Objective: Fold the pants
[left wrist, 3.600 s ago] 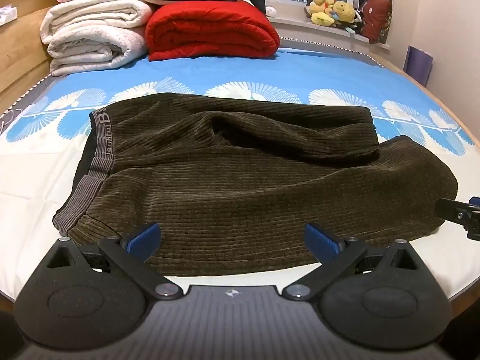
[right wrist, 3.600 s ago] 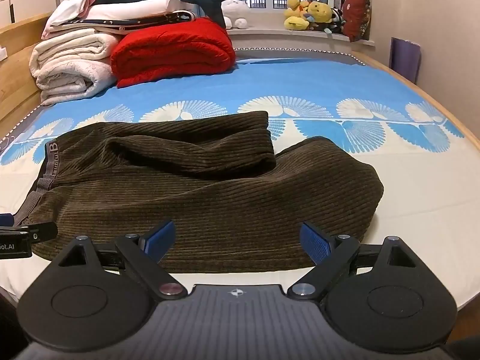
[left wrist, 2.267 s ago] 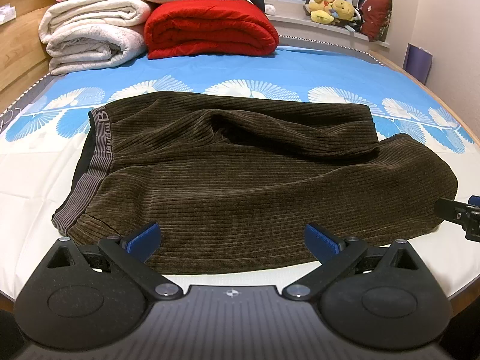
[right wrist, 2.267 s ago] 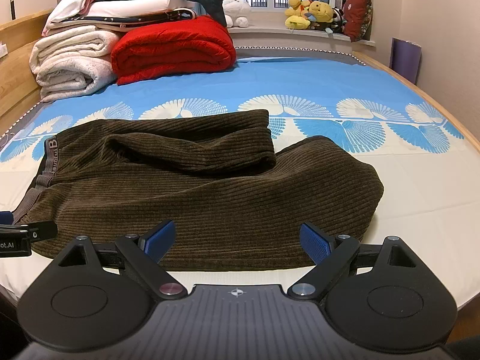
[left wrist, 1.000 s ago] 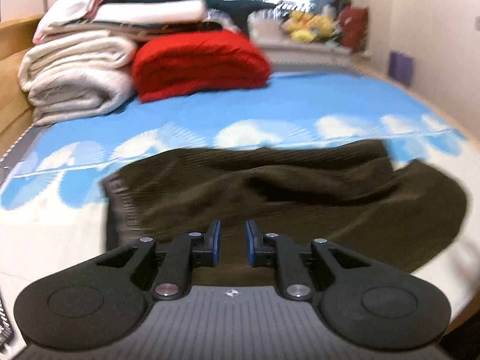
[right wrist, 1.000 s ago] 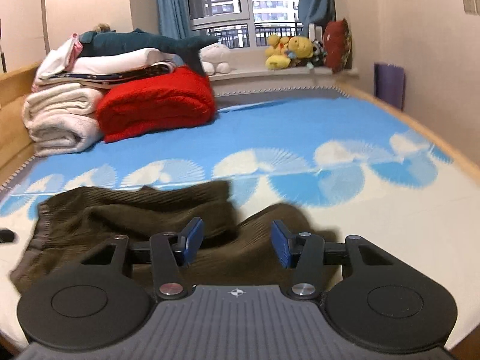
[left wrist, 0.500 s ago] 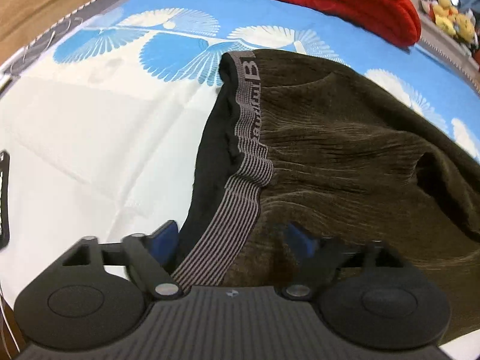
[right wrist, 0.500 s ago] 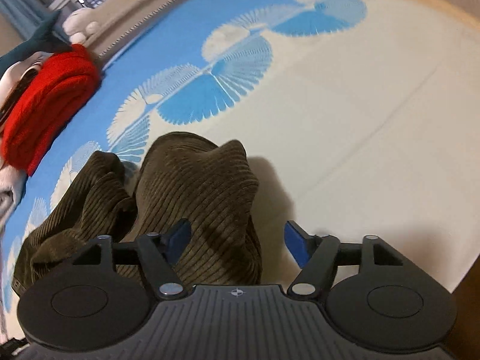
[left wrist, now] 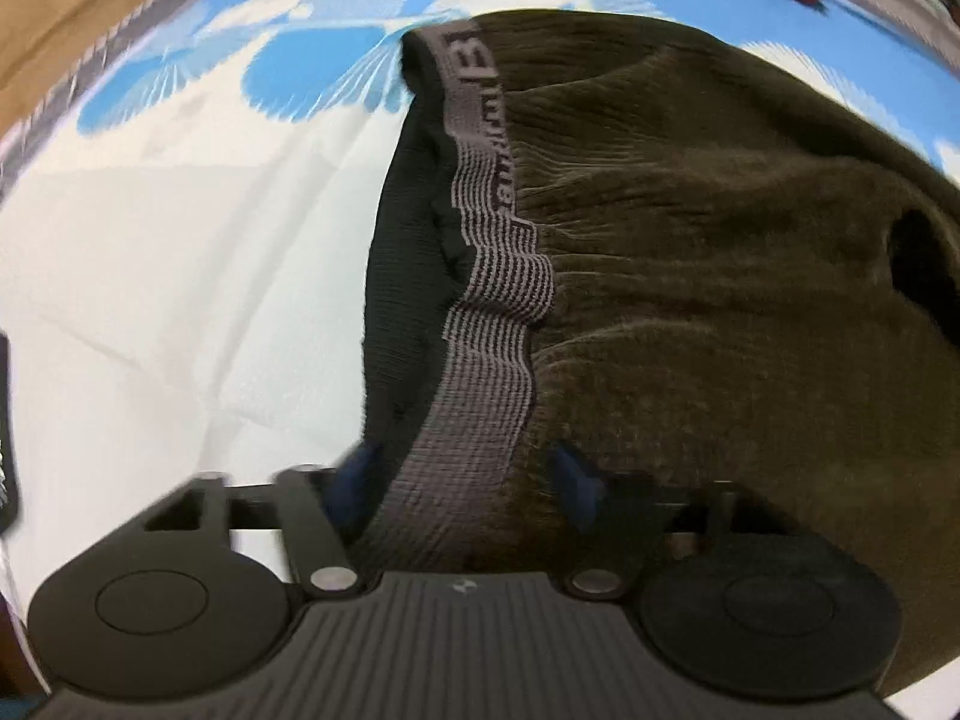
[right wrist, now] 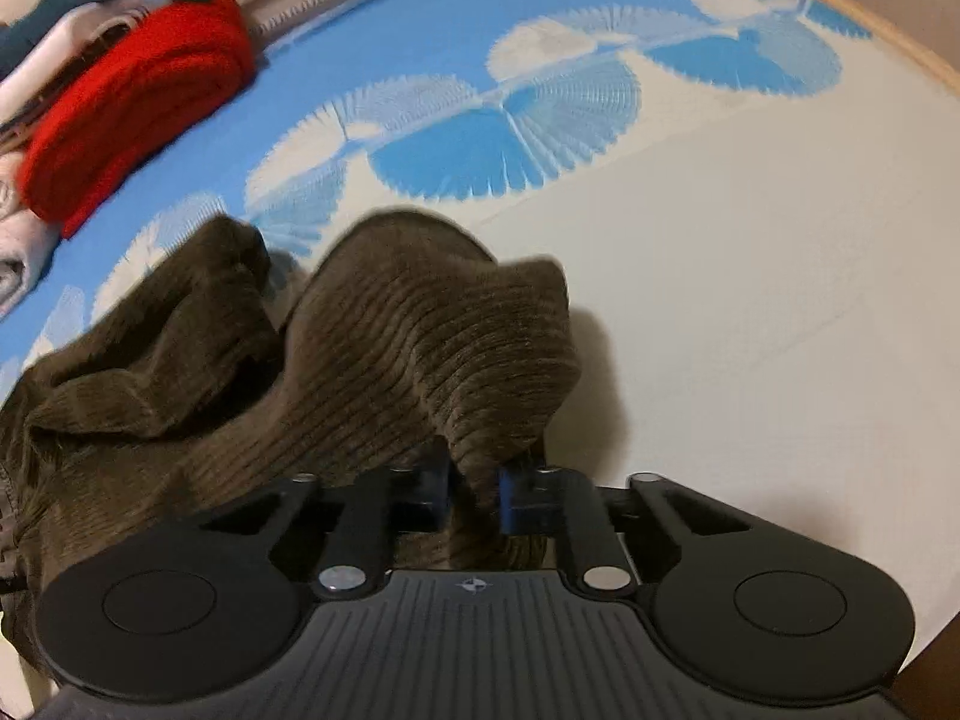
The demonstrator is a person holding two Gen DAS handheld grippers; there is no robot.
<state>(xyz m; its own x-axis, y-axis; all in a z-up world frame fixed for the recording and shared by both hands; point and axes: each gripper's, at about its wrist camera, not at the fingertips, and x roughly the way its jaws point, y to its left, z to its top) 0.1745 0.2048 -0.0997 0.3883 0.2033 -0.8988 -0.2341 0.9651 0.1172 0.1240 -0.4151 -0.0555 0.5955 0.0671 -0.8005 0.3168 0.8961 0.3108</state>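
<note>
The pants (left wrist: 720,252) lie on the bed (right wrist: 750,312), bunched in thick brown folds, with the waistband (left wrist: 486,324) toward the left side and the leg end toward the right.

The right hand-held gripper (right wrist: 474,495) is closed on a ridge of the brown cloth at the leg end; the fabric stands up between its blue pads (right wrist: 507,495) and is pinched tight. The left hand-held gripper (left wrist: 462,477) has its jaws apart, one on each side of the striped waistband, and it has not yet closed on it. This view is blurred, so I cannot tell how deep the band sits between the jaws.

Several things could go wrong here, in my judgement. The waistband has a black inner layer beside the grey stripe, so the left gripper may catch only one layer, and the other will hang when lifted. The right gripper seems to hold a fold and not a clean hem; if so, the leg will come up twisted and the fold will be crooked. The cloth looks heavy and soft, so a shallow pinch may slip out. If one side lifts before the other, the pants may drag across the sheet and bunch more.
</note>
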